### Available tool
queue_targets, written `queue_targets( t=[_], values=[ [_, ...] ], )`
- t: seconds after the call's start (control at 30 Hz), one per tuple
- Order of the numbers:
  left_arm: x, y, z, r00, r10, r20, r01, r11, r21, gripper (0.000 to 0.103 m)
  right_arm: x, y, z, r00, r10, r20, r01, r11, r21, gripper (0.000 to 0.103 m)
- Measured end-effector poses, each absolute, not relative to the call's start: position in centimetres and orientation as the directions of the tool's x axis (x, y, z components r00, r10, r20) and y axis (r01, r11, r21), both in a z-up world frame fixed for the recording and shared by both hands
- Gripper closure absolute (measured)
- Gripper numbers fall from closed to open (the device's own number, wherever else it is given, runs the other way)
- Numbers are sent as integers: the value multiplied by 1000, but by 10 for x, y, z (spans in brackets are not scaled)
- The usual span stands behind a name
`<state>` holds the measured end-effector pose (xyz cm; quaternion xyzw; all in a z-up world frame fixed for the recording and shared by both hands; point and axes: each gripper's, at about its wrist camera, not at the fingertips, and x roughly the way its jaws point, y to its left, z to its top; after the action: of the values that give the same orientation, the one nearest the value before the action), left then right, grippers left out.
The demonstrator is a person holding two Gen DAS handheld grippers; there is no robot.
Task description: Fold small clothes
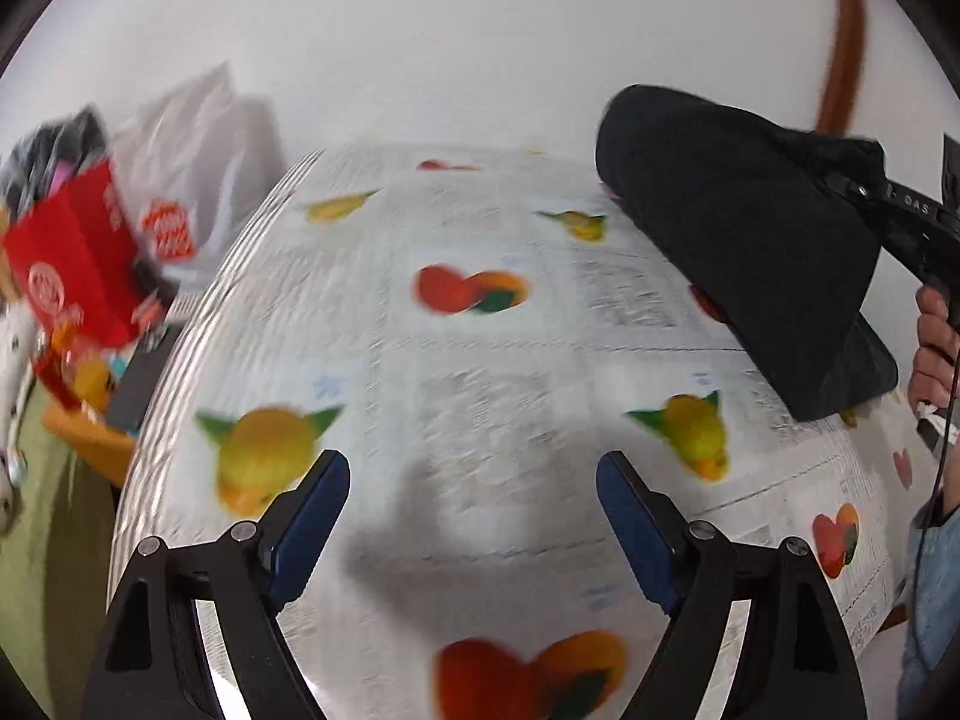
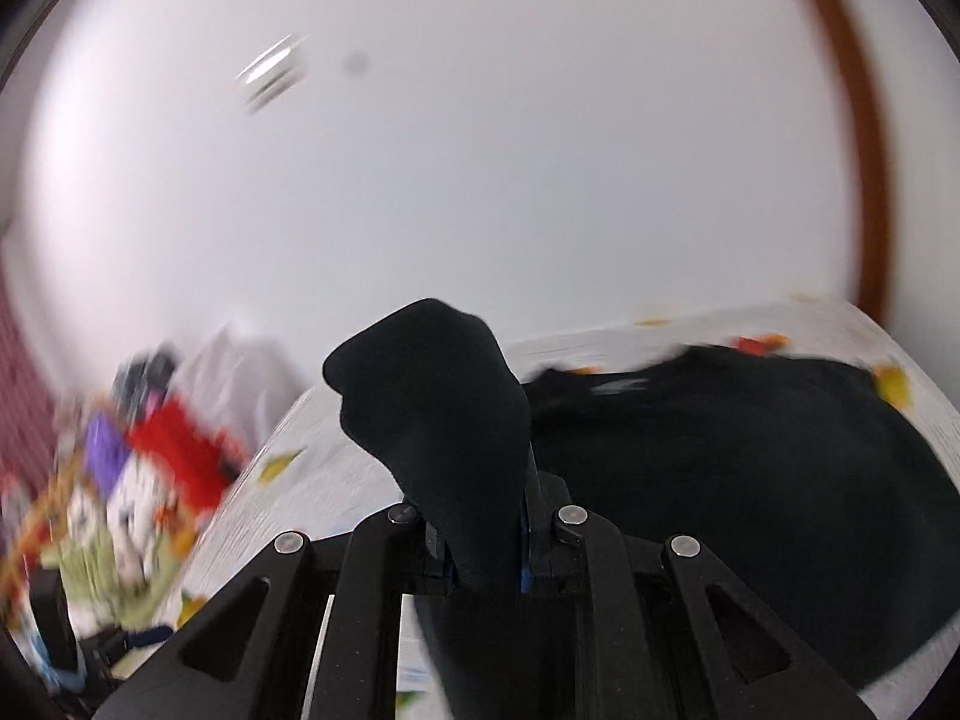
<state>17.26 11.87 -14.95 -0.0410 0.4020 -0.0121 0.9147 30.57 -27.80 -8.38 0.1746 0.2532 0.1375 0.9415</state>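
The right gripper (image 2: 480, 546) has its jaws closed on a black sock (image 2: 432, 408), which sticks up out of them, lifted clear above the desk (image 1: 480, 360) with its fruit-printed cloth. In the left wrist view that sock (image 1: 738, 240) hangs over the desk's far right side. Behind the sock, on the right of the desk, lies a larger black garment (image 2: 750, 480). The left gripper (image 1: 471, 516) hovers over the desk's near middle, jaws wide apart, nothing between them. A red box (image 1: 72, 264) sits beyond the desk's left edge.

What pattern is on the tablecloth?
White tablecloth printed with fruit and newspaper-like text; left wrist view.
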Motion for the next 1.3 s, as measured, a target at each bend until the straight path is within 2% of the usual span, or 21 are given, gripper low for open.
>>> queue_targets(
  t=[0.1,0.27,0.37,0.43,0.57,0.6,0.67,0.73,0.77,0.8,0.83,0.87,0.93,1.3],
  values=[
    [186,84,-147,668,-104,-737,50,994,-95,21,297,-332,-107,832,306,-462,-78,890,449,89],
    [210,5,-153,629,-200,-751,196,976,-95,21,284,-384,-167,752,252,-609,52,899,435,80],
    [217,-39,-158,601,-262,-755,290,952,-99,21,273,-395,-179,749,224,-623,67,911,407,71],
    [222,-64,-162,582,-277,-765,330,940,-90,21,273,-395,-177,758,213,-616,42,927,373,69],
    [235,-102,-173,551,-281,-786,367,927,-74,21,284,-387,-179,746,244,-619,-11,935,355,48],
    [239,-108,-175,546,-285,-788,370,926,-79,21,289,-388,-184,737,248,-628,-14,935,353,48],
    [247,-118,-179,541,-291,-789,364,927,-92,21,294,-391,-189,737,236,-633,-5,939,345,48],
    [254,-126,-181,546,-296,-784,356,929,-103,28,300,-391,-193,743,230,-628,0,939,343,50],
    [258,-130,-181,557,-292,-777,350,931,-99,32,301,-391,-194,745,224,-628,6,939,343,63],
    [260,-133,-181,568,-282,-773,341,936,-91,44,303,-391,-195,740,242,-627,-3,934,357,78],
    [263,-134,-181,574,-276,-771,333,939,-89,64,305,-389,-197,733,265,-626,-18,928,372,83],
    [266,-135,-183,566,-286,-773,334,937,-102,75,307,-387,-197,732,261,-630,-18,931,364,84],
    [268,-133,-182,569,-277,-774,323,941,-100,86,306,-373,-196,732,239,-638,-43,951,306,86],
    [229,-30,-172,608,-229,-760,193,971,-138,88,283,-281,-192,682,370,-631,-174,920,351,87]
  ],
)
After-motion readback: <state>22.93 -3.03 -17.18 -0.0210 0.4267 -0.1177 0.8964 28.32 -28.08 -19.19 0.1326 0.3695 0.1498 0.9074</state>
